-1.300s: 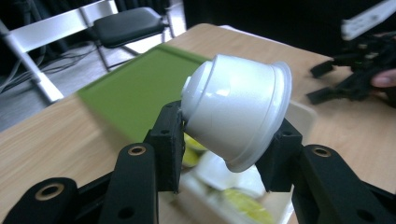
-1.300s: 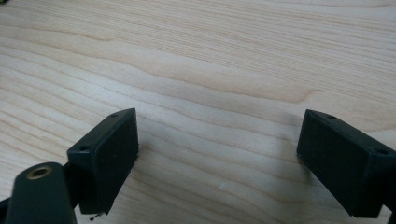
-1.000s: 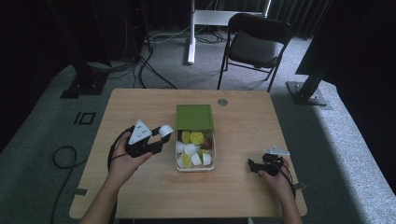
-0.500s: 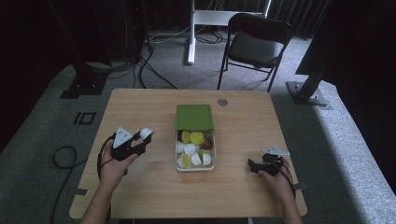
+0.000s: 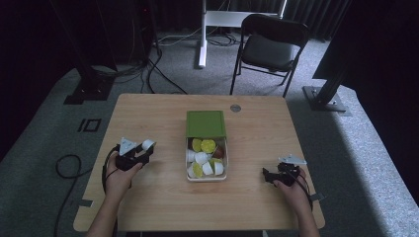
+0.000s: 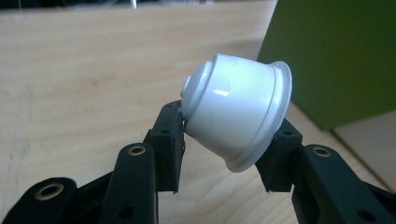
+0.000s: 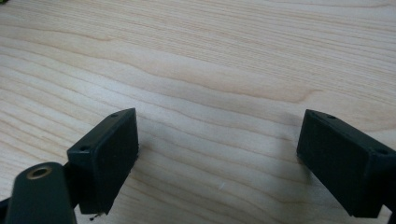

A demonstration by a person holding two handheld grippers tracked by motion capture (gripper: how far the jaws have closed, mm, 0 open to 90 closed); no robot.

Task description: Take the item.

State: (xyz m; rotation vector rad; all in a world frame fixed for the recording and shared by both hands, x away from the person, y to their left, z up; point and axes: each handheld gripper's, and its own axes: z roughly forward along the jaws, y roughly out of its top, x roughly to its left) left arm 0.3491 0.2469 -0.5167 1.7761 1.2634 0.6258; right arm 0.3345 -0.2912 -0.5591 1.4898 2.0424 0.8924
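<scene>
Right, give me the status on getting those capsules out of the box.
Done: nothing lies out on the table yet. In hand: the left gripper is shut on a white capsule, carried left of the box, whose green lid stands open. Left: roughly eight white, yellow-green and brown capsules sit in the box. The right gripper rests open on the wood, holding nothing.

A recording studio or lab: a light wooden desk (image 5: 163,118) stands on grey carpet (image 5: 375,163), ringed by black curtains (image 5: 44,44), black metal stand bases (image 5: 326,96), trailing cables (image 5: 158,61) and a black folding chair (image 5: 269,47).
</scene>
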